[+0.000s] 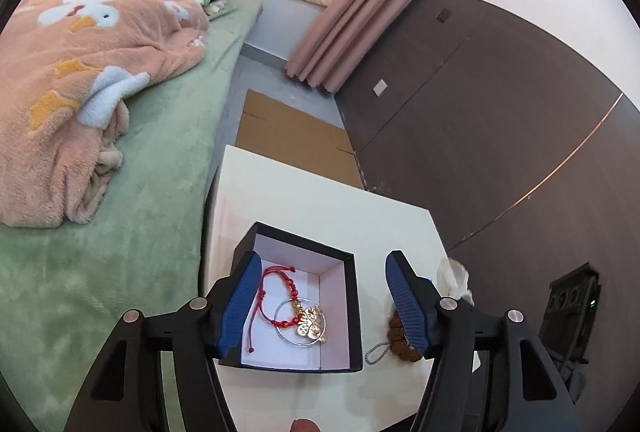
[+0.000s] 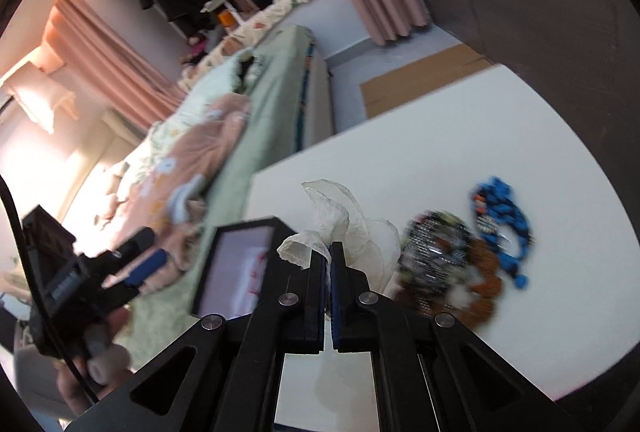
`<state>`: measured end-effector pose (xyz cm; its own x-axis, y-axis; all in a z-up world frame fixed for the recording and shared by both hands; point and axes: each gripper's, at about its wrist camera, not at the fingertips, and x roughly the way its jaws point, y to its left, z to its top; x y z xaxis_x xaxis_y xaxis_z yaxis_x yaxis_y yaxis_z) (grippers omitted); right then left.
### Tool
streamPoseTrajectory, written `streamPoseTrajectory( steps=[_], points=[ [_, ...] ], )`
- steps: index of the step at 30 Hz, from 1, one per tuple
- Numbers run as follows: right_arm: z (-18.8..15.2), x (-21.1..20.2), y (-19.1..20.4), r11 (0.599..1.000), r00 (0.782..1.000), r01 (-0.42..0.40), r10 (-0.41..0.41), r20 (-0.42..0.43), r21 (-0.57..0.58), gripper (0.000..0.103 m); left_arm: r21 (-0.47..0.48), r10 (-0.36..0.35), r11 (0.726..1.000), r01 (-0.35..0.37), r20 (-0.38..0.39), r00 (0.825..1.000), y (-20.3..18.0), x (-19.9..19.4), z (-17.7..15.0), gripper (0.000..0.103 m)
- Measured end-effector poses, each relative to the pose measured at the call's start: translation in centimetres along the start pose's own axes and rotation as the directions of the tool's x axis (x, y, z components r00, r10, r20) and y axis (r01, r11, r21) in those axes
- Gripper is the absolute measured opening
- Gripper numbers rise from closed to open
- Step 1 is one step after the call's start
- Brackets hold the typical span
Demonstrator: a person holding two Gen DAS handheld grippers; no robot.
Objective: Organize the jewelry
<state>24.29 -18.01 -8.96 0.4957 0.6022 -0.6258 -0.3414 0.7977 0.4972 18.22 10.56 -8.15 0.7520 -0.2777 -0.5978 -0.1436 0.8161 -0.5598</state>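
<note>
A black jewelry box point(image 1: 352, 312) with a white lining stands open on the white table point(image 1: 328, 200). Inside lie a red cord bracelet point(image 1: 276, 296), a silver bangle point(image 1: 298, 340) and a gold pendant point(image 1: 312, 326). My left gripper point(image 1: 320, 308) is open and hovers over the box. A brown bead bracelet point(image 1: 398, 336) with a small chain lies right of the box. My right gripper point(image 2: 330, 252) is shut on a sheer white ribbon flower point(image 2: 344, 228), beside the box point(image 2: 236, 268). Brown beads point(image 2: 486, 286), a dark beaded piece point(image 2: 432, 248) and a blue beaded piece point(image 2: 504, 220) lie blurred to its right.
A bed with a green cover point(image 1: 160, 168) and a pink blanket point(image 1: 80, 80) lies left of the table. Flat cardboard point(image 1: 296, 140) lies on the floor beyond the table. A dark panelled wall point(image 1: 500, 120) stands to the right. The hand-held left gripper body point(image 2: 80, 284) shows in the right wrist view.
</note>
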Motion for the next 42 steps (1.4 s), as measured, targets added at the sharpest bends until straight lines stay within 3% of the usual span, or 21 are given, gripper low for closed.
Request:
streamPoseTrajectory(
  steps=[7, 8, 9, 10, 11, 13, 22, 28, 31, 34, 36, 42],
  points=[
    [0.8, 2.9, 5.4, 0.992, 0.993, -0.118, 0.116, -0.037, -0.047, 0.004, -0.024, 0.030, 0.999, -0.029, 0.039, 0.999, 0.9, -1.4, 0.9, 0.066],
    [0.8, 3.5, 6.0, 0.989, 0.989, -0.141, 0.139, -0.049, -0.045, 0.005, -0.029, 0.037, 0.999, -0.036, 0.046, 0.998, 1.1, -1.5, 1.0, 0.070],
    [0.7, 4.1, 6.5, 0.985, 0.984, -0.165, 0.162, -0.071, -0.045, 0.009, -0.032, 0.042, 0.999, -0.041, 0.048, 0.998, 1.2, -1.6, 1.1, 0.080],
    [0.6, 4.7, 6.9, 0.983, 0.980, -0.177, 0.173, -0.095, -0.041, 0.026, -0.038, 0.050, 0.998, -0.048, 0.050, 0.998, 1.3, -1.6, 1.1, 0.086],
    [0.5, 5.3, 7.1, 0.984, 0.978, -0.173, 0.168, -0.122, -0.031, 0.053, -0.040, 0.053, 0.998, -0.051, 0.055, 0.997, 1.3, -1.7, 1.2, 0.092],
    [0.4, 4.7, 7.0, 0.989, 0.985, -0.146, 0.143, -0.098, -0.023, 0.071, -0.035, 0.062, 0.998, -0.060, 0.064, 0.996, 1.1, -1.9, 1.1, 0.092],
    [0.7, -2.7, 3.8, 0.999, 0.999, -0.036, 0.036, -0.001, -0.014, 0.083, 0.033, -0.008, 0.999, 0.005, 0.097, 0.995, -2.3, -2.5, 0.7, 0.102],
    [2.5, -8.1, 3.5, 0.997, 0.996, 0.071, -0.070, 0.061, -0.012, 0.103, 0.069, -0.042, 0.997, 0.033, 0.129, 0.991, -4.2, -2.7, 0.1, 0.102],
    [3.8, -9.5, 3.6, 0.995, 0.991, 0.094, -0.091, 0.097, -0.020, 0.103, 0.075, -0.045, 0.997, 0.034, 0.142, 0.989, -4.6, -2.3, -0.3, 0.102],
    [3.8, -10.3, 2.2, 0.993, 0.985, 0.115, -0.111, 0.132, -0.019, 0.103, 0.068, -0.078, 0.995, 0.072, 0.097, 0.992, -5.0, -1.0, -1.0, 0.102],
    [3.0, -10.1, 0.6, 0.993, 0.983, 0.117, -0.115, 0.142, -0.004, 0.103, 0.094, -0.066, 0.994, 0.058, 0.082, 0.994, -5.6, -0.3, -1.4, 0.102],
    [1.8, -8.8, -3.4, 0.993, 0.991, 0.110, -0.112, 0.069, 0.042, 0.103, 0.158, -0.016, 0.987, 0.008, 0.045, 0.999, -7.3, 1.8, -2.4, 0.102]
  ],
)
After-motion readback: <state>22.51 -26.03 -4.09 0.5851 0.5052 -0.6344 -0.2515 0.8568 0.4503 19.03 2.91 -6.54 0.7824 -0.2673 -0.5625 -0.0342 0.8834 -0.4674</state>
